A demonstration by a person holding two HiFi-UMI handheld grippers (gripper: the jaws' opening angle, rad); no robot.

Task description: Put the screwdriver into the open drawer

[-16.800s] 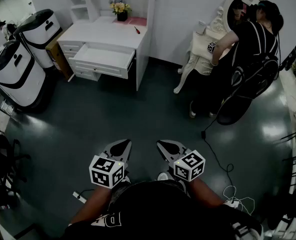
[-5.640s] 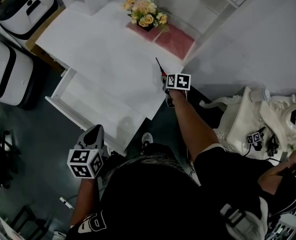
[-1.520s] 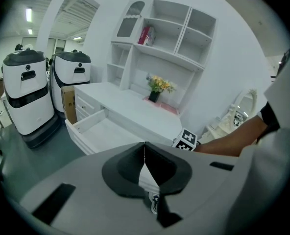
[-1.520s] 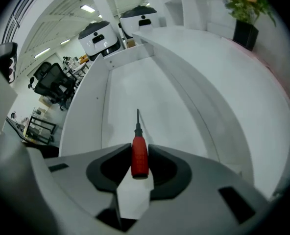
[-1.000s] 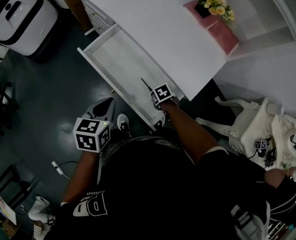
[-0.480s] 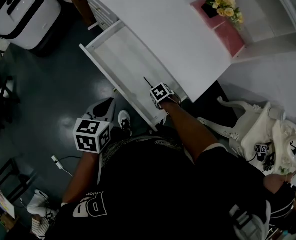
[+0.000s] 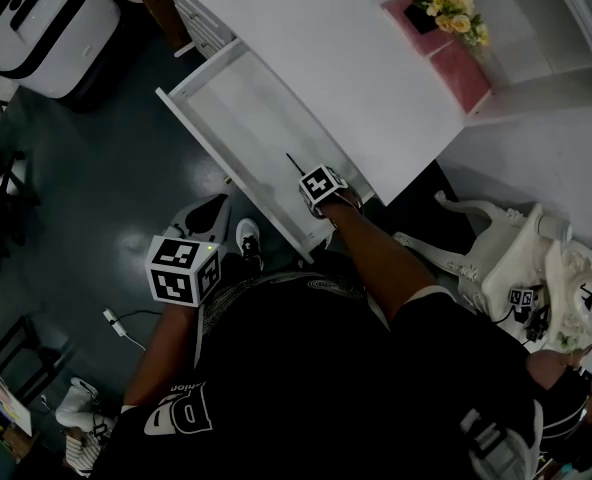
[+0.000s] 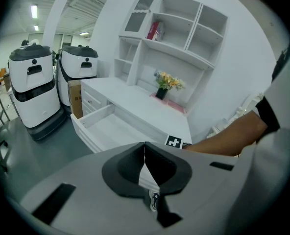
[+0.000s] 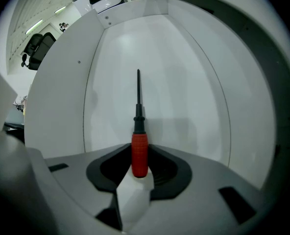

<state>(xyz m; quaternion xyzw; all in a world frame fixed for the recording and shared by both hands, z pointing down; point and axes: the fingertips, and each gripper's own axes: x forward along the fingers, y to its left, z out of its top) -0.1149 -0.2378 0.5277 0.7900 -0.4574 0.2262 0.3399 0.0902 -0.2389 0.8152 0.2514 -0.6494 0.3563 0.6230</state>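
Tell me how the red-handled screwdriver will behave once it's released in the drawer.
The screwdriver looks stiff and probably light: it stands straight out of the right tongs. Its round handle would likely roll on the smooth drawer floor, though the walls should stop it.

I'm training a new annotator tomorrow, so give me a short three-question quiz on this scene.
1. Which gripper holds the red-handled screwdriver with the black shaft?
2. True or false: the white desk drawer is pushed shut.
3. The screwdriver hangs over: A the drawer's inside; B the desk top; C the floor.
Key: 1 the right gripper, its jaws closed on the red handle; the left gripper is shut on nothing. 2 false, it stands open. 3 A.
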